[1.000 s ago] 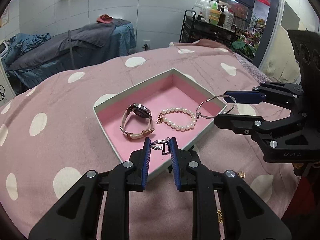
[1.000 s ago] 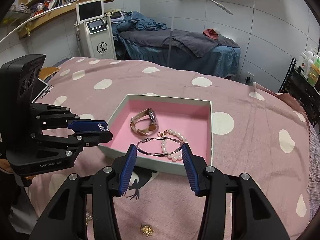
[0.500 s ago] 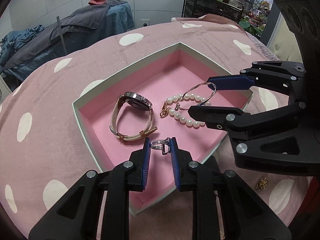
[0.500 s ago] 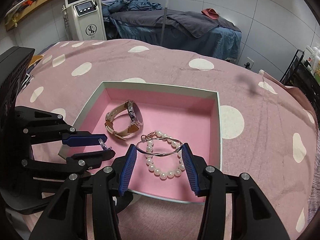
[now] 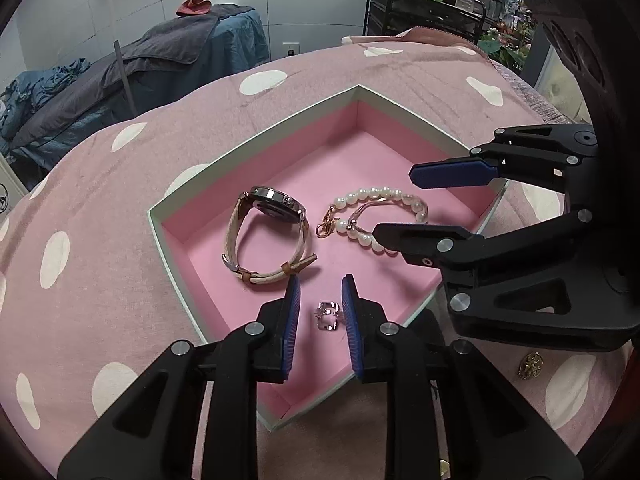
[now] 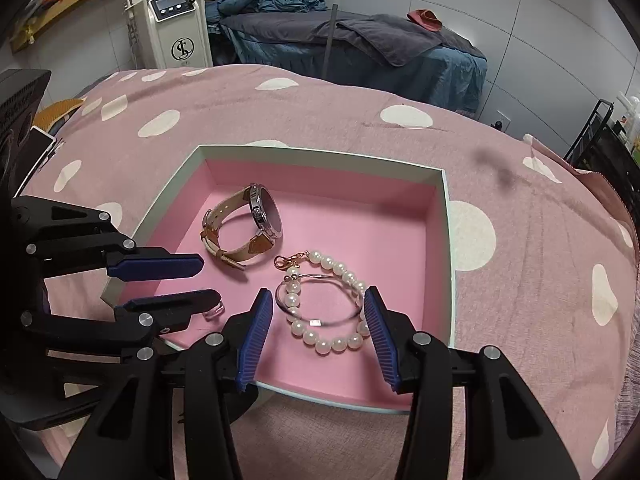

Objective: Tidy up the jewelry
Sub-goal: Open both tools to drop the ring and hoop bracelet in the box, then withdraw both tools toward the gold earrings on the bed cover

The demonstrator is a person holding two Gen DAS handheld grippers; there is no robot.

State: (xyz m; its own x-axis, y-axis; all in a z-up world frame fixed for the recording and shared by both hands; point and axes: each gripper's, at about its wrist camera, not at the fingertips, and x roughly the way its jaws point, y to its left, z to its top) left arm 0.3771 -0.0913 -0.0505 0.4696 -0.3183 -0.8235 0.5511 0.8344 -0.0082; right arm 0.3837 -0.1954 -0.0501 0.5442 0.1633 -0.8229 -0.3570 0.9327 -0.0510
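Silver ring (image 5: 329, 315) lies on the pink floor of the box (image 5: 256, 138), near corner, between the left gripper (image 5: 320, 312) pads but with a gap on each side — fingers parted, ring let go. From the right wrist view only the ring's edge (image 6: 214, 312) peeks out past the lower left finger.

Silver bangle (image 6: 320, 300) rests inside the box on top of the pearl bracelet (image 6: 332, 332), overlapping its loop. Right gripper (image 6: 318, 334) straddles both with fingers spread wide, blue pads (image 6: 256, 336) clear of the bangle on both sides, so released, grasping nothing. In the left wrist view the right gripper (image 5: 400, 204) comes in from the right, one finger above the pearls (image 5: 376, 216), one below, bangle (image 5: 366, 210) partly hidden behind the lower finger.

Watch (image 5: 268, 236) with beige strap lies on its side in the box, just left of the pearl bracelet, apart from it; strap buckle end points toward the near side. Gold clasp of the bracelet sits between watch and pearls.

Box has a pale outer rim (image 6: 320, 152) and sits on a pink bedspread with white dots (image 5: 100, 208). A small gold brooch (image 5: 530, 365) lies on the bedspread outside the box, on the right, below the right gripper's body. Far background: a treatment bed with grey and blue covers (image 6: 360, 44), a white machine with a screen (image 6: 168, 12), a black shelf trolley with bottles (image 5: 432, 0).
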